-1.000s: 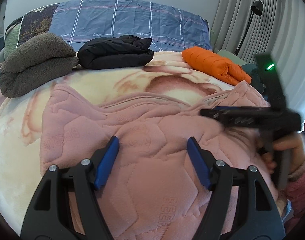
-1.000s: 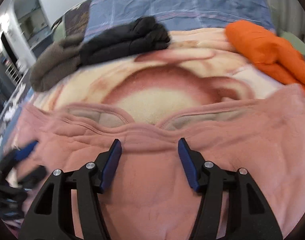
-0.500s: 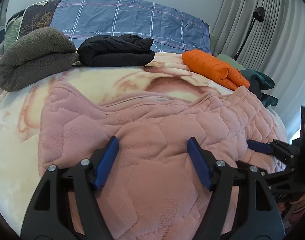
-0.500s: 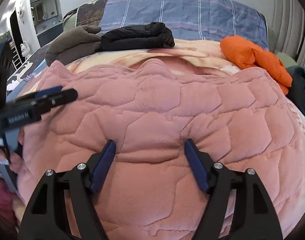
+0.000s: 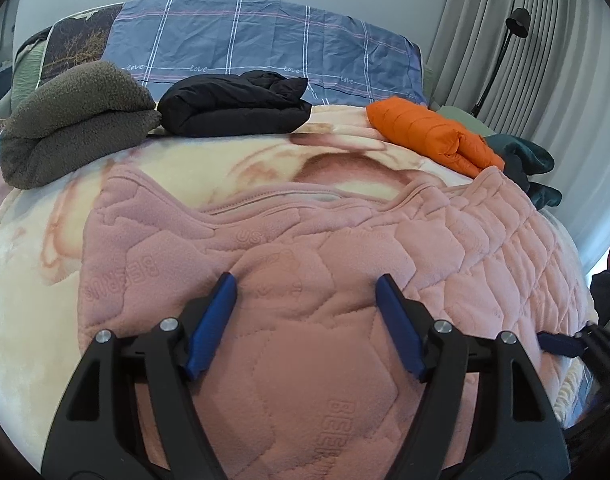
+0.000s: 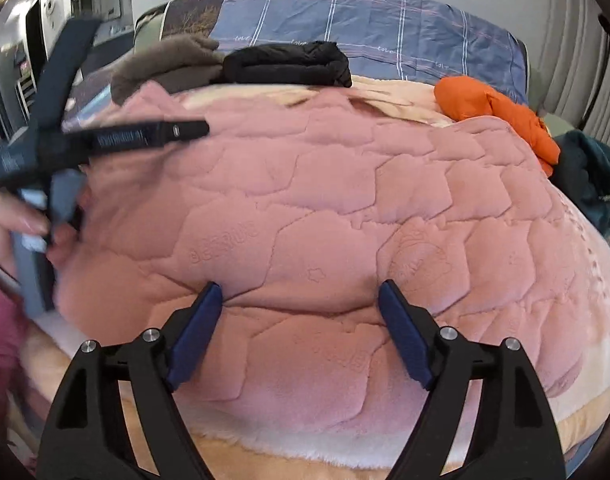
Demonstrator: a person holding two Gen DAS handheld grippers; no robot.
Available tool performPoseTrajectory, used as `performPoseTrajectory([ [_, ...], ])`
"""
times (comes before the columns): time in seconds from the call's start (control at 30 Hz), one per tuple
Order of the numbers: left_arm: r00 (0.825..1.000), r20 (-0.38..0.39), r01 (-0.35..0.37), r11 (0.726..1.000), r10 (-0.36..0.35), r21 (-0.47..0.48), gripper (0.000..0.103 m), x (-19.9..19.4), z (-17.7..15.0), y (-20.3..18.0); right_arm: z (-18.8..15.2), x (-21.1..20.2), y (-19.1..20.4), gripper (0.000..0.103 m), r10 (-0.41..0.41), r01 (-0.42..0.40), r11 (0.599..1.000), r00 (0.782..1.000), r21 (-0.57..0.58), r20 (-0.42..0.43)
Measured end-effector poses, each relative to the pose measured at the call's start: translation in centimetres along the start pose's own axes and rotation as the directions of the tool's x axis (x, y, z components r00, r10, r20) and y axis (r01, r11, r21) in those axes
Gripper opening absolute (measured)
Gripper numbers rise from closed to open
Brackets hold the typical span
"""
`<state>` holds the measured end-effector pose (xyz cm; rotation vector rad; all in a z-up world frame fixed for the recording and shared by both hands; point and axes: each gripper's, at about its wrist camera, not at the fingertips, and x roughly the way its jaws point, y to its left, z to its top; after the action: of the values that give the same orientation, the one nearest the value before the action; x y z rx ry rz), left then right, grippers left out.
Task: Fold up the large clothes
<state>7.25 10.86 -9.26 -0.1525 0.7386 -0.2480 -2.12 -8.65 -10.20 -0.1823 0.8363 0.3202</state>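
Note:
A pink quilted fleece garment (image 5: 345, 240) lies spread flat on the bed, its collar edge toward the pillows. My left gripper (image 5: 305, 284) is open low over the garment's near part, its blue pads apart on the fabric. My right gripper (image 6: 300, 288) hangs over the garment's near right part; its jaws are opening, with fabric lying between the pads but not pinched. In the left wrist view the right gripper (image 5: 561, 346) peeks in at the lower right edge. In the right wrist view the left gripper (image 6: 185, 130) shows at the left, held by a hand (image 6: 21, 220).
Along the back of the cream blanket (image 5: 33, 264) lie a folded grey-brown fleece (image 5: 73, 120), a folded black jacket (image 5: 237, 104) and a folded orange puffer (image 5: 429, 136). A dark teal garment (image 5: 533, 168) sits at the right edge. Blue plaid pillows (image 5: 265, 48), a lamp (image 5: 517, 24) and curtains stand behind.
My right gripper has swept from the garment's collar to its near right side, and its jaws have widened. The left gripper has stayed where it was, open.

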Motion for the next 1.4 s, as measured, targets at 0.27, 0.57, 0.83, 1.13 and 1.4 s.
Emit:
performPoseTrajectory([
  [0.27, 0.999, 0.028, 0.032, 0.999, -0.031, -0.024, 0.074, -0.5, -0.3, 0.5, -4.0, 1.2, -0.8, 0.084, 0.013, -0.011, 0.999, 0.999, 0.039, -0.051],
  [0.57, 0.988, 0.069, 0.145, 0.986, -0.139, -0.085, 0.074, -3.0, 1.1, 1.4, -2.7, -5.1, -3.2, 0.083, -0.05, 0.037, 0.994, 0.991, 0.099, 0.128],
  [0.83, 0.994, 0.006, 0.106, 0.992, -0.106, -0.071, 0.027, -3.6, 2.1, 3.7, -5.0, 0.3, -6.0, 0.084, -0.004, 0.005, 0.979, 1.0, 0.204, -0.003],
  [1.13, 0.988, -0.025, 0.147, 0.977, -0.152, -0.154, 0.021, -1.6, -0.4, 6.2, -5.2, -1.9, -13.3, 0.086, -0.254, 0.259, 0.9, 0.965, 0.351, -0.061],
  [1.4, 0.992, -0.005, 0.122, 0.986, -0.123, -0.113, 0.059, -3.8, 1.1, 6.1, -5.0, -5.0, -13.7, 0.093, -0.288, 0.269, 0.873, 0.958, 0.407, -0.016],
])
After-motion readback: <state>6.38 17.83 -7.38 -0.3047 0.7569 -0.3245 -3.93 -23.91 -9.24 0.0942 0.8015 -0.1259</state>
